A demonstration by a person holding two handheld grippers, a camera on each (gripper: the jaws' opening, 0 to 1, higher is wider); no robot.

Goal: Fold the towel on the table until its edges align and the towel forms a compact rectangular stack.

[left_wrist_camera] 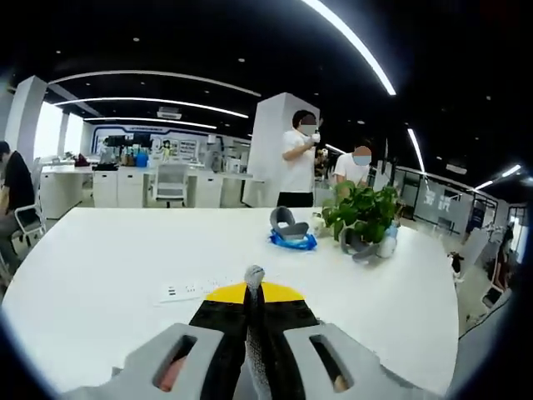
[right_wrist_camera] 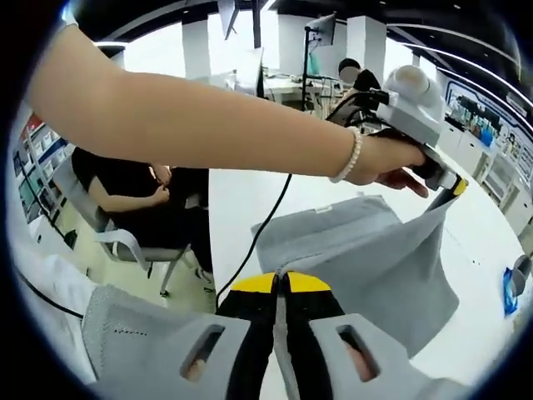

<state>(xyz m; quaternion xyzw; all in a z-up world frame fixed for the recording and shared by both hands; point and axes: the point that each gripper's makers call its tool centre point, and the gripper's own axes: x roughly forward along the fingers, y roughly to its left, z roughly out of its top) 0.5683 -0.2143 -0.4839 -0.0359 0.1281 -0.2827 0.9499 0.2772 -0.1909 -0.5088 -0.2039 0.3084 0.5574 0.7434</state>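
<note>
Currently, in the left gripper view, the left gripper rises from 6 o'clock with its two jaws pressed together on a thin, bunched fold of the grey towel; a small knob of the cloth pokes out just above the yellow-and-black jaw tips. Beyond the jaws lies the white table, with a white power strip flat on it at about 9 o'clock from the jaw tips. Toward 1 o'clock on the table stand a grey-and-blue object and, just beside it, a potted green plant. Two people in white shirts stand behind the far table edge. In the right gripper view, the right gripper likewise rises from 6 o'clock, its jaws closed on an edge of the towel, with the cloth running up between the yellow tips. From that pinch the towel spreads toward 2 o'clock as a lifted, sagging sheet above the table. Its far corner is held at the jaw tip of the left gripper, which enters near 2 o'clock, carried by the person's hand wearing a bead bracelet. A black cable hangs down from that gripper across the table edge. A seated person in dark clothes occupies a chair at 9 o'clock.
</note>
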